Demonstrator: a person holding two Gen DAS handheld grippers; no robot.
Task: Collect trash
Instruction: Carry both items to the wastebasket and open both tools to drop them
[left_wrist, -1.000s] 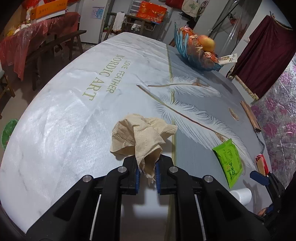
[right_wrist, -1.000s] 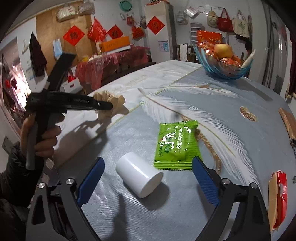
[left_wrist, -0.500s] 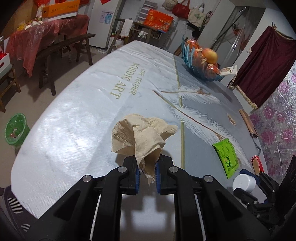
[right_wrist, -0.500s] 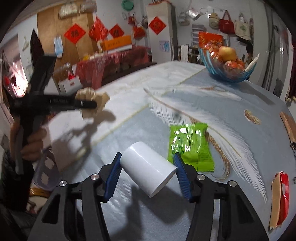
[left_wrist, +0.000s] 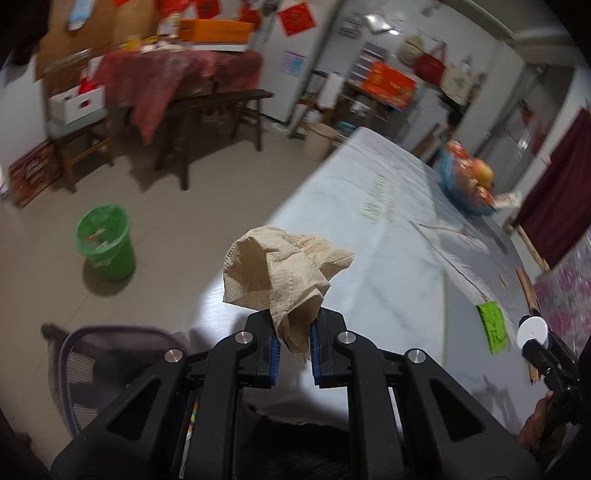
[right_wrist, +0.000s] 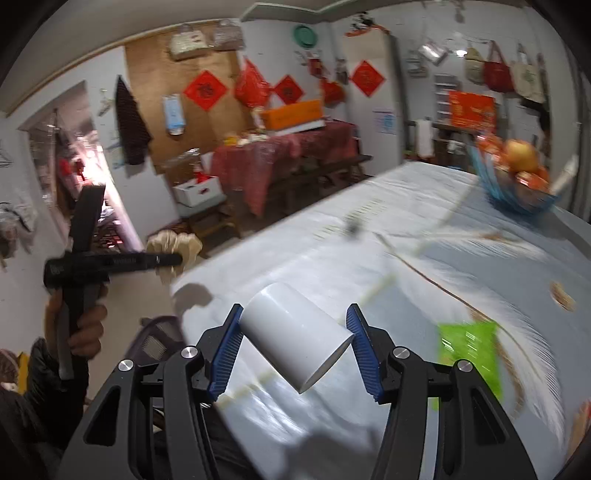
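Left wrist: left gripper (left_wrist: 294, 345) clamps tissue (left_wrist: 280, 273) | right gripper (right_wrist: 295, 338) grips white cup (right_wrist: 293, 338) | green bin (left_wrist: 105, 240) unreached; green packet (right_wrist: 469, 354) left on table (left_wrist: 388, 258).

Lived-in home, dining/storage room.
Big table (right_wrist: 424, 236) under a feather-print cloth, blue glass fruit bowl (right_wrist: 517, 195) on it. Red paper diamonds (right_wrist: 205, 89) on the wall, tote bags (right_wrist: 496, 72) hung up high, wooden bench (left_wrist: 210, 107), green trash bin (left_wrist: 105, 240) on the tile floor (left_wrist: 192, 218).
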